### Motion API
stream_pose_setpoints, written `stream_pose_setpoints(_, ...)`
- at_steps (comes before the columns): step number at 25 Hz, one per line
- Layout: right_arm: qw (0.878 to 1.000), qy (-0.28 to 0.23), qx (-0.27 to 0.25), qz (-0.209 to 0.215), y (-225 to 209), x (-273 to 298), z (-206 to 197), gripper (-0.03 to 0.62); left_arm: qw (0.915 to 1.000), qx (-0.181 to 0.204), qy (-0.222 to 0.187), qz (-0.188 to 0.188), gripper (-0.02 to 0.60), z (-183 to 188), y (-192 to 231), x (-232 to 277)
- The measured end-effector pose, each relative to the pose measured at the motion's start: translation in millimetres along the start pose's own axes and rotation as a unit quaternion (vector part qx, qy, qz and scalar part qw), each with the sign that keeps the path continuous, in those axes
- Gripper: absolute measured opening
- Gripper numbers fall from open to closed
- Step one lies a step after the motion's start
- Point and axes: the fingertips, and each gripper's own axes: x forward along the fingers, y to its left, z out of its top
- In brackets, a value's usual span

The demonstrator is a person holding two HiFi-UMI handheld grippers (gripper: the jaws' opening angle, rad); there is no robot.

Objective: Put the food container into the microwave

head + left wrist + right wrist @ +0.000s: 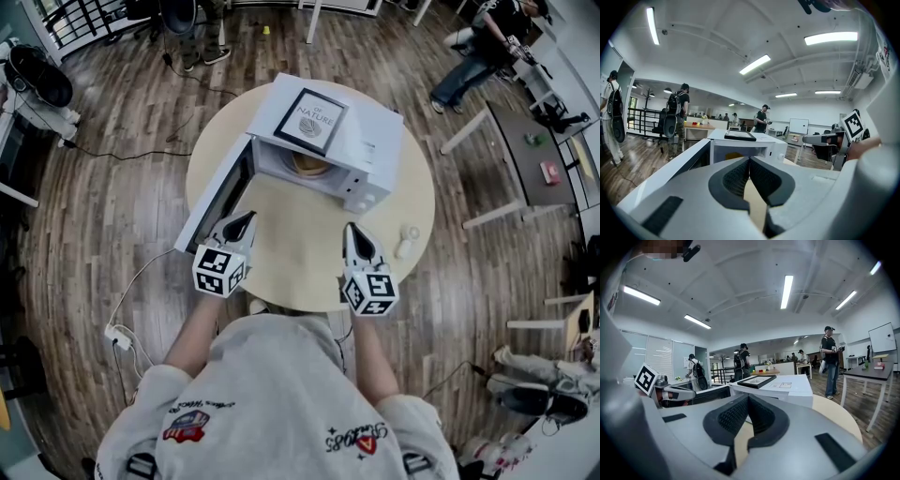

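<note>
A white microwave (328, 141) stands at the back of the round table (300, 272), its door (217, 202) swung open to the left. Inside the cavity sits a yellowish food container (309, 166), partly hidden by the microwave's top; in the left gripper view the container (733, 155) shows as a yellow patch. My left gripper (247, 218) is held just in front of the door, shut and empty. My right gripper (351, 228) is beside the microwave's front right corner, also shut and empty. Their tips meet in the gripper views: left gripper (749, 160), right gripper (748, 398).
A framed picture (310, 120) lies on top of the microwave. A small white object (407, 240) rests on the table at the right. Other tables, chairs and several people stand around on the wooden floor; a cable runs off to the left.
</note>
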Motion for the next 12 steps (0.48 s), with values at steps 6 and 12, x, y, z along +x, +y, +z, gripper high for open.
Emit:
stream_pose_setpoints(6,1.0,0.002,-0.004,0.003,4.7,-0.2,1.7,0.002,1.0,-0.001,0.001,-0.002,0.005,0.2,0.5,-0.2)
stream_pose_setpoints(12,1.0,0.001,-0.003,0.002,4.6,0.2,-0.1,0.002,1.0,-0.001,0.005,-0.006,0.006,-2.9,-0.4,2.1)
